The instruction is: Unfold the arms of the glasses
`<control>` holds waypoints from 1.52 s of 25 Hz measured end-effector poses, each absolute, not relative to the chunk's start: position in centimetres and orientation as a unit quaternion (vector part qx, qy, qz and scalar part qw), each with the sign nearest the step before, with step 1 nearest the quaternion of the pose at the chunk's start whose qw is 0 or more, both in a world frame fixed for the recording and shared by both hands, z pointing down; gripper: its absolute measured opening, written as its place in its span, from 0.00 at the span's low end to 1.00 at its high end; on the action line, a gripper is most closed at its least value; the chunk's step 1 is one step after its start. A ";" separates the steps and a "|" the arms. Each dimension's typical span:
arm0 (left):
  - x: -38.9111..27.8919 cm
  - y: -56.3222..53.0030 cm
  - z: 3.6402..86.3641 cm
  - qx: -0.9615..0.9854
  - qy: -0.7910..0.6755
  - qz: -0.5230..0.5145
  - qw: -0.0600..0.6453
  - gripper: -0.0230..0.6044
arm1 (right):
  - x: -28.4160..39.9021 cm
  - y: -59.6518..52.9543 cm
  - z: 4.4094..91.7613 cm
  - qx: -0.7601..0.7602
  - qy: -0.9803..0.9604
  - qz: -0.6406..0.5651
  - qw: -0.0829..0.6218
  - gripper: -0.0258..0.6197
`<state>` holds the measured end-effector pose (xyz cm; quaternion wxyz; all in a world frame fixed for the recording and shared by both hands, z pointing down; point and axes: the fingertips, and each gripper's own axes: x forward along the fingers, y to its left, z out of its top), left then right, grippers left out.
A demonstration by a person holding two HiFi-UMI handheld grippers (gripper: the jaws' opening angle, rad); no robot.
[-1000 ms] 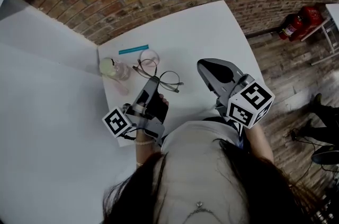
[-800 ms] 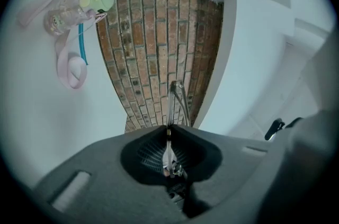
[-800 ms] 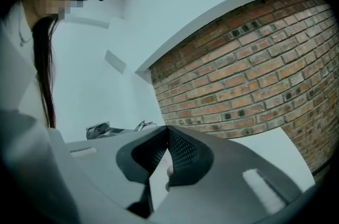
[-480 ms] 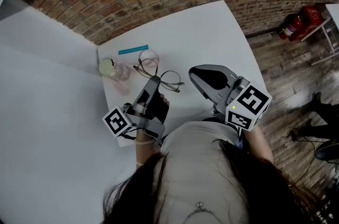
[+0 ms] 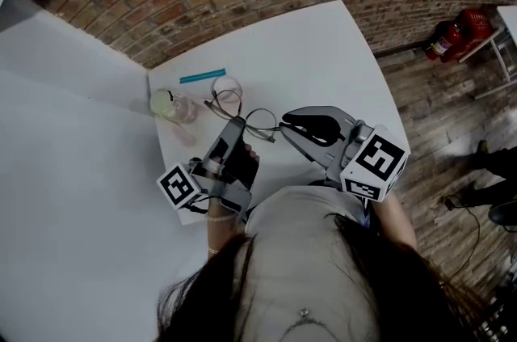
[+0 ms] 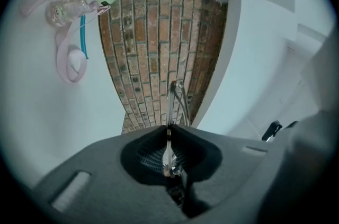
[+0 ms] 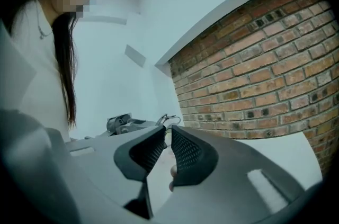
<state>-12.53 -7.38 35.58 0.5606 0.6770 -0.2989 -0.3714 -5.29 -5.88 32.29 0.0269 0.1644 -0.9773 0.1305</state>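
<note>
Left claw (image 5: 233,126) stays clamped on the thin wire-framed glasses (image 5: 260,122) over the white tabletop (image 5: 323,49). Right claw (image 5: 284,127) has swung in from 3 o'clock, tips now just beside the lenses, jaws parted a sliver, nothing between.

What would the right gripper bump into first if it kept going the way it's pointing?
Most likely the glasses, which the left gripper is holding. The right gripper points at them, and its own view shows them just beyond its slightly parted jaws. Depth is hard to judge, though.
</note>
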 end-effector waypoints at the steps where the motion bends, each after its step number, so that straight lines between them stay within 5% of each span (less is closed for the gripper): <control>1: -12.5 -7.4 35.5 0.676 -0.297 -0.373 0.562 0.07 | -5.4 -5.8 32.3 0.161 -0.978 0.130 0.029 0.11; 20: -12.2 -7.4 35.4 0.674 -0.268 -0.379 0.575 0.07 | -6.6 -4.6 33.6 0.130 -0.983 0.110 0.064 0.13; 38: -11.6 -7.2 36.4 0.678 -0.274 -0.359 0.580 0.07 | -6.0 -4.4 31.1 0.128 -0.987 0.099 0.025 0.10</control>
